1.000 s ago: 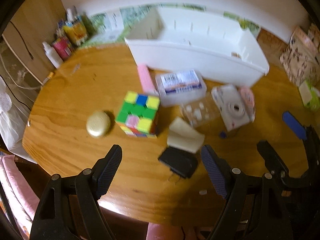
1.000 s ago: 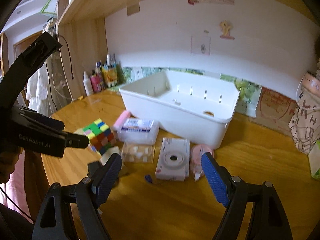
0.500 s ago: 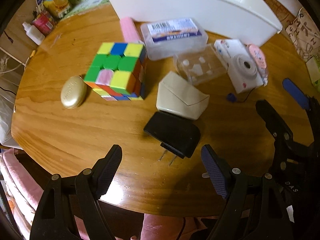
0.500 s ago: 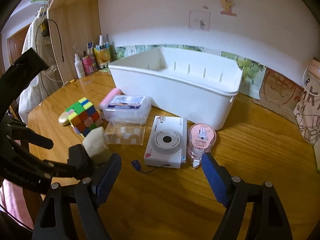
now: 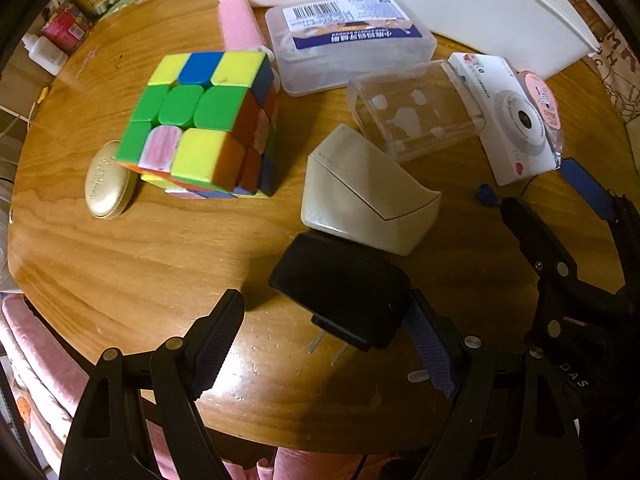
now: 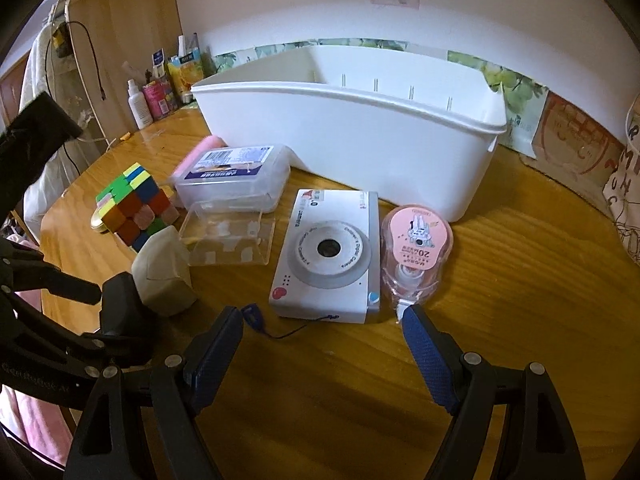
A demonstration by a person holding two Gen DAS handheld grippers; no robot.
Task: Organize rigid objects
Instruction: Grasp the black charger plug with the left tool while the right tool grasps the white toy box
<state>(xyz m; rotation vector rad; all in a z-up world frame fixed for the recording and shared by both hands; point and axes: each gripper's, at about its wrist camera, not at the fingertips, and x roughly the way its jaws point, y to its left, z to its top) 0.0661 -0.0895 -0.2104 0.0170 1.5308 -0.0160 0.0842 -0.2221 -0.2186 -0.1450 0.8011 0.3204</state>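
A black plug adapter (image 5: 344, 284) lies on the round wooden table (image 5: 160, 264), its rear between the fingers of my open left gripper (image 5: 324, 344). Behind it are a cream wedge-shaped box (image 5: 360, 192), a colour cube (image 5: 200, 124), a gold oval tin (image 5: 105, 181), a clear case (image 5: 416, 112), a labelled plastic box (image 5: 348, 44) and a pink block (image 5: 239, 20). My open right gripper (image 6: 322, 354) hovers just before a white toy camera (image 6: 332, 256) and a pink tape dispenser (image 6: 416, 252). A large white bin (image 6: 360, 132) stands behind.
Bottles and cartons (image 6: 160, 88) stand at the table's far left by a wooden cabinet. A patterned bag (image 6: 624, 196) is at the right edge. The table's near edge (image 5: 120, 352) runs just under the left gripper. The left gripper's body (image 6: 52, 320) shows at left in the right wrist view.
Both grippers have moved forward and down toward the objects. The left gripper's fingers have come around the black adapter; the right has closed in on the camera and tape dispenser.
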